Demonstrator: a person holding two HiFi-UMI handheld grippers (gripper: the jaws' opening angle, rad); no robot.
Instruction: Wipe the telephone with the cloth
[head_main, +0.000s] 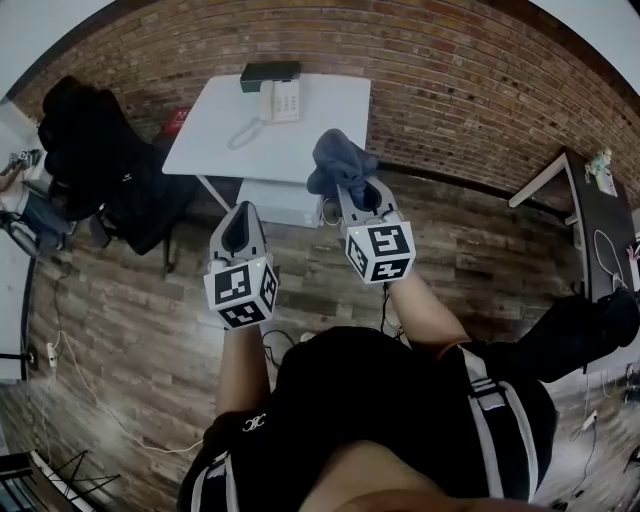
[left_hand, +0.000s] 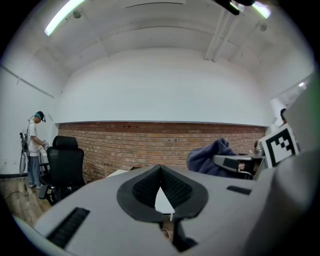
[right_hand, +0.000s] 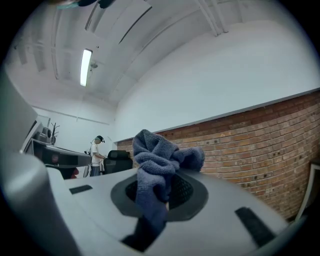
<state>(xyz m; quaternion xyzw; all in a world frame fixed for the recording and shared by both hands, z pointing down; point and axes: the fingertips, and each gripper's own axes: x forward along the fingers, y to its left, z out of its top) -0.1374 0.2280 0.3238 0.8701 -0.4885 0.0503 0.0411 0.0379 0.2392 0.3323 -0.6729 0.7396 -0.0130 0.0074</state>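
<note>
Telephone (head_main: 283, 100) sits at the far end of the white table (head_main: 320, 135), its coiled cord (head_main: 243, 133) looping off to the left and a dark box (head_main: 270, 72) just behind it, and nothing is touching it yet. The cloth (head_main: 338, 163) is up in the air, well short of the table, pinched in the right gripper (head_main: 360, 196). The right gripper view shows the blue-grey terry bunched above the jaws, with a tail hanging down through them. The left gripper (head_main: 240, 230) rides alongside, its pads pressed together on nothing. So this looks like the approach, with wiping not begun. To do it well, I'd say bring the right gripper in over the table edge and come down so that the bunched cloth meets the phone first, never the hard jaw tips. Keep the pinch firm, since a loose wad like that could slip out under a dragging stroke. Watch that cord, as a sweep to the left could snag it and tug the handset. The idle left gripper could steady the phone's body if it starts to slide.
</note>
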